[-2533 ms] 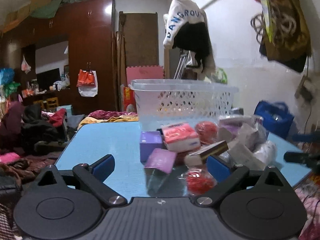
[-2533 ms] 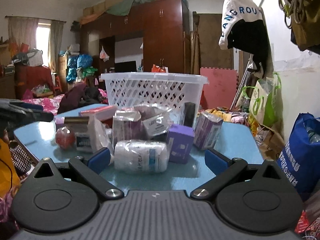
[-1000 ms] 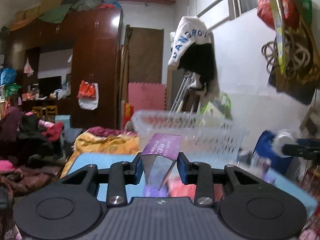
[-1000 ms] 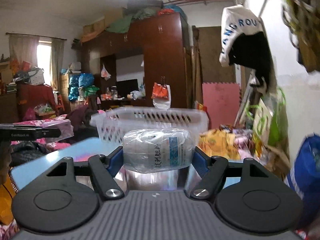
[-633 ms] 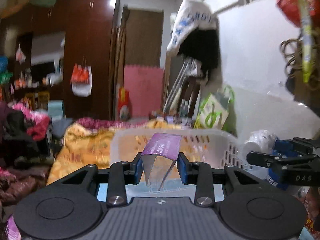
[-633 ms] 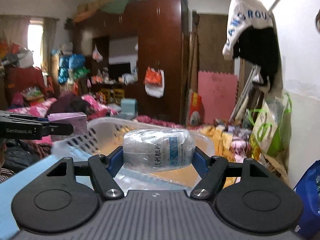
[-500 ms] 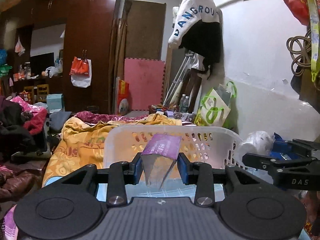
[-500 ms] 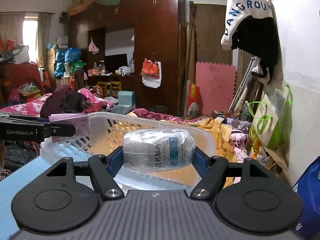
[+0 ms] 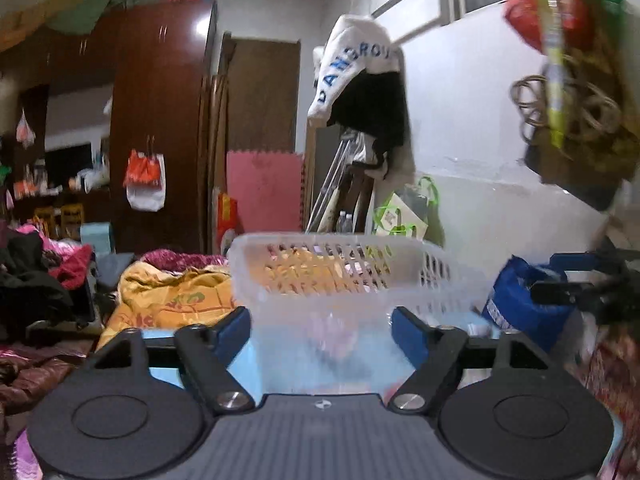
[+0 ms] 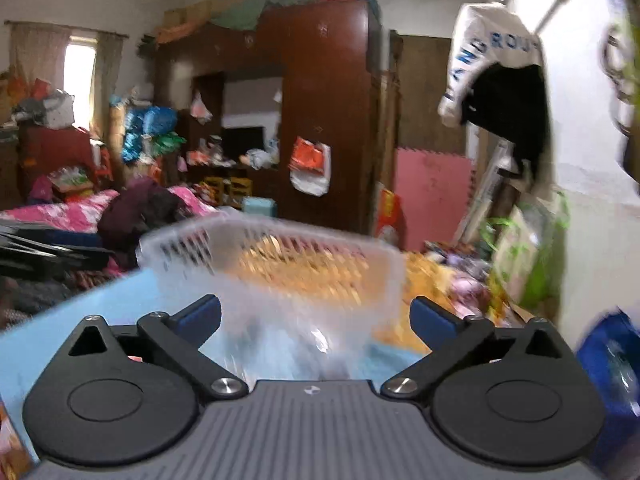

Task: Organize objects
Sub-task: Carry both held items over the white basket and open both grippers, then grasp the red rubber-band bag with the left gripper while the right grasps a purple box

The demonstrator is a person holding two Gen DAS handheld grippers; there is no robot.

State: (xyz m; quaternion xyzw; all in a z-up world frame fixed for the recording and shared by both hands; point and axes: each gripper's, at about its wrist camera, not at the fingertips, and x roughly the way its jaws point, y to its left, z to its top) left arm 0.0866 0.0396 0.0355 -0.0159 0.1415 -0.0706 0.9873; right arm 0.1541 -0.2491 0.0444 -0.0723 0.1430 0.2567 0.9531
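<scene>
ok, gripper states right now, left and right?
Left gripper: open, holding nothing, facing the basket.
Right gripper: open, holding nothing.

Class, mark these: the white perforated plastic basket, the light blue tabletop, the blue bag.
white perforated plastic basket (image 9: pixel 340 268), left wrist view, slotted wall
light blue tabletop (image 10: pixel 80 304), right wrist view, bare surface
blue bag (image 9: pixel 516 300), left wrist view, front

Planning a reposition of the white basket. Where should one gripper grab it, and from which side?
Judgement: take the basket by its top rim, on the near long wall facing the open left gripper. Come from above, one finger inside, one outside. The rim is a thin rolled lip on an open top; the slotted walls look flexible and the body is too wide for the jaws. Frames are blurred, so the rim detail is uncertain.
</scene>
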